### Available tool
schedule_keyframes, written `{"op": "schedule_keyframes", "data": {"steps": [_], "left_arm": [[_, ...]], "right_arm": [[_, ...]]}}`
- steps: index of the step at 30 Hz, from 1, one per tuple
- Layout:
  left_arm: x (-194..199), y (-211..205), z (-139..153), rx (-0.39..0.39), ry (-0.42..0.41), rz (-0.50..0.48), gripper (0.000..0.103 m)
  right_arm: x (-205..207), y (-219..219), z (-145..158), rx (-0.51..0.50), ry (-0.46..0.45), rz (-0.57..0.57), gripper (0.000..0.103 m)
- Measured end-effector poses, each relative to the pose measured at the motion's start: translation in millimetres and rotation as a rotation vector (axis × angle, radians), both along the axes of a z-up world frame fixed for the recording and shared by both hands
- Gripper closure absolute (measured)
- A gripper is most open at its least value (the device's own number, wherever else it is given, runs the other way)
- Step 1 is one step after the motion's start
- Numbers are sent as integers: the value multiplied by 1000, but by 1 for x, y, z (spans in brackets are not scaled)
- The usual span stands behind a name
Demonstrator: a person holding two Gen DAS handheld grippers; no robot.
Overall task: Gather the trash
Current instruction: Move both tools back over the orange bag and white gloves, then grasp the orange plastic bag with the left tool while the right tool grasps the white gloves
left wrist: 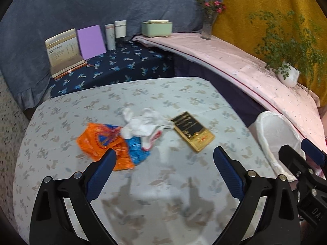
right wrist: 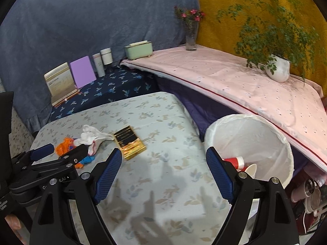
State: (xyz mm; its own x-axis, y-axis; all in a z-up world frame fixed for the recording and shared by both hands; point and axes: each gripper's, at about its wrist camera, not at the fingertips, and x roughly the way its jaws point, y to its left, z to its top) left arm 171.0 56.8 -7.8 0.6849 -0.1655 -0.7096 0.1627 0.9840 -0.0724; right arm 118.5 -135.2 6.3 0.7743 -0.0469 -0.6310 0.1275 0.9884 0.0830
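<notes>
Orange wrapper (left wrist: 104,143), white tissue (left wrist: 143,125), gold box (left wrist: 193,130): mid-tabletop (left wrist: 173,183), untouched. Both grippers' fingers spread, empty. Pinch crumpled folds; bin (right wrist: 248,143) off right edge.

Orange wrapper (left wrist: 102,143) partly hidden beneath white tissue (left wrist: 143,124) and a blue pad; bin (left wrist: 273,134) cut by the right gripper (left wrist: 302,153) (lower rim unseen); gold box (left wrist: 193,130) lettering blurred, unreadable.

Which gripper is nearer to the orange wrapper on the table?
Left. The left gripper hangs open just over the orange wrapper, one finger overlapping it. The right gripper is open farther off, beside the bin.
</notes>
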Motion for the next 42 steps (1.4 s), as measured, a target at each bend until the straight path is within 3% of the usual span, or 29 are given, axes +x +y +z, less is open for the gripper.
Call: {"op": "schedule_keyframes", "data": {"steps": [17,21,33,37,40,42], "left_arm": [[22,107,-36,-18,96,206,12],[35,122,-42,-34,116,218,12],[82,146,-62,-168,218,298,12],[97,145,-73,-202,257,313,12],[105,140,-79,-211,280,305,20],[109,136,-85,-223,301,293,38]], "right_arm": [[42,78,-28,9,66,126,22],[59,98,-38,10,83,156,22],[117,137,-63,13,105,213,23],[132,143,-74,25,126,226,29],[140,143,-83,47,149,231,35],[145,144,-89,61,167,237,41]]}}
